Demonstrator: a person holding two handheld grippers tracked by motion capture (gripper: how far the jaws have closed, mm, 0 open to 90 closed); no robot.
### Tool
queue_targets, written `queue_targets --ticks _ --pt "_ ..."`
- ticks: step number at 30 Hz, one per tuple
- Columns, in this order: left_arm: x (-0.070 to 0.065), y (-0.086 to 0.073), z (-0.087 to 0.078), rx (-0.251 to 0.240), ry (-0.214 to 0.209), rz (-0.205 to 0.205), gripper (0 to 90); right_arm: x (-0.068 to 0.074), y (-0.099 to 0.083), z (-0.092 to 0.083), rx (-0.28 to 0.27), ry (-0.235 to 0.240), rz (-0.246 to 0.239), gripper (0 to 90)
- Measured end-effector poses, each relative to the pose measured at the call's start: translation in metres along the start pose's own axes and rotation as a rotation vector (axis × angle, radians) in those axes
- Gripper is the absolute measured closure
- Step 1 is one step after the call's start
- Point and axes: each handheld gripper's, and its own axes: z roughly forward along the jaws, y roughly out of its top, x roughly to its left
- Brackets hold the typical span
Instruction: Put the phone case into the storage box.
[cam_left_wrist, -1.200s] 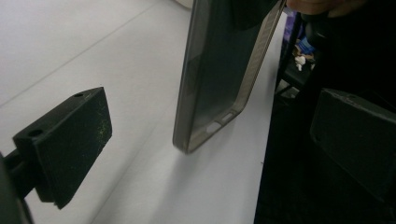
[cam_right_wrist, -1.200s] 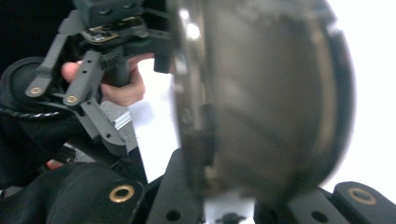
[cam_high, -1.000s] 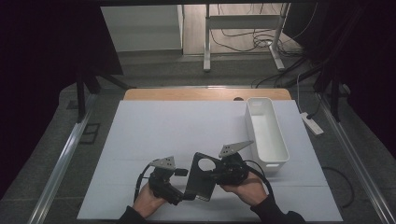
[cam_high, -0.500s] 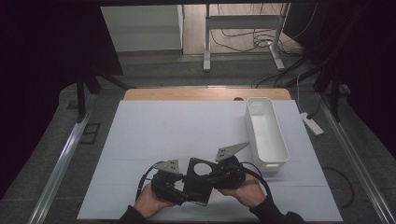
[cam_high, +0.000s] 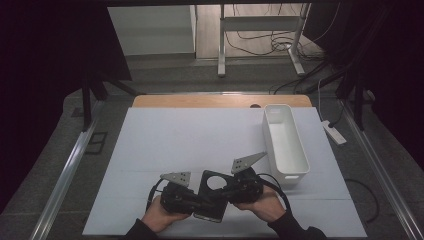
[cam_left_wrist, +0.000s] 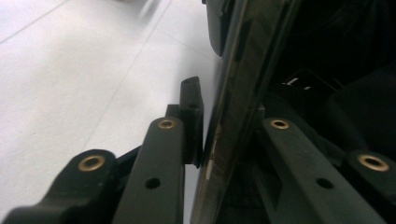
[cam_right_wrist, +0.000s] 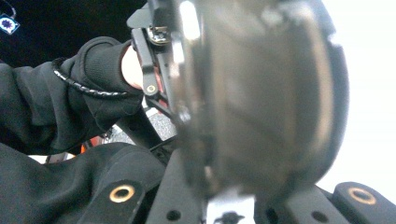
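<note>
Black plate (cam_high: 212, 196) with a round hole sits at the near edge of the white table (cam_high: 190, 145), between both hands. Right gripper (cam_high: 239, 186) is clamped on its right side. Left gripper (cam_high: 192, 204) has just been closing; its jaws now pinch the plate's edge (cam_left_wrist: 233, 116). White bin (cam_high: 285, 142) stands well apart at right.

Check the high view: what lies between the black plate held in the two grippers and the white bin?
Between the black plate and the white bin sits the right gripper, clamped on the plate's right edge. Past it is bare white table, as the high view shows.
</note>
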Motion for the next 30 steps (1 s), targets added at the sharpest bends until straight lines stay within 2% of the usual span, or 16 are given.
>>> queue_targets --ticks 3,5,8,11,13,15,16,18,21,23,25,26,27,28,29,30 --pt "0.001 0.000 0.000 -0.002 -0.027 0.010 82.3 -0.001 0.000 0.000 -0.002 0.016 0.000 85.7" --pt "0.000 0.000 0.000 0.000 -0.028 0.017 83.6 -0.001 0.000 -0.001 -0.001 0.023 -0.001 85.6" --pt "-0.002 0.002 0.000 0.009 -0.018 0.041 84.5 -0.003 0.000 -0.001 -0.002 0.045 0.012 85.2" --pt "-0.004 0.003 0.000 0.014 0.006 0.048 84.7 -0.003 0.000 -0.002 -0.002 0.039 0.004 82.9" --pt "-0.005 0.003 -0.001 0.016 0.031 0.044 84.7 -0.002 0.001 -0.002 -0.007 -0.012 -0.011 70.4" --pt "-0.005 0.003 -0.001 0.018 0.034 0.040 84.7 -0.002 0.001 -0.003 -0.006 -0.028 -0.011 67.6" --pt "-0.005 0.003 -0.002 0.021 0.046 0.036 84.7 -0.002 0.002 -0.004 -0.005 -0.052 -0.004 60.2" --pt "-0.005 0.003 -0.003 0.026 0.069 0.022 84.6 -0.002 0.002 -0.004 -0.006 -0.066 -0.006 58.0" --pt "-0.004 0.002 -0.005 0.036 0.109 0.007 84.6 0.000 0.004 -0.007 -0.003 -0.150 -0.033 46.8" --pt "-0.004 0.002 -0.005 0.040 0.131 0.003 84.6 0.000 0.005 -0.009 -0.015 -0.184 -0.040 39.8" --pt "-0.004 0.002 -0.006 0.043 0.144 -0.002 84.6 0.000 0.006 -0.010 -0.017 -0.202 -0.044 37.4" --pt "-0.004 0.001 -0.006 0.042 0.165 -0.010 84.6 0.001 0.006 -0.012 -0.023 -0.245 -0.056 30.8" --pt "-0.004 0.001 -0.006 0.042 0.165 -0.010 84.6 0.001 0.006 -0.013 -0.027 -0.260 -0.057 27.8" --pt "-0.004 0.001 -0.007 0.043 0.188 -0.019 84.6 0.001 0.006 -0.014 -0.035 -0.277 -0.057 24.7" --pt "-0.004 0.001 -0.007 0.043 0.188 -0.019 84.6 0.001 0.006 -0.014 -0.035 -0.277 -0.057 24.7" --pt "-0.004 0.001 -0.007 0.042 0.217 -0.032 84.5 0.000 0.007 -0.016 -0.045 -0.312 -0.045 18.0"
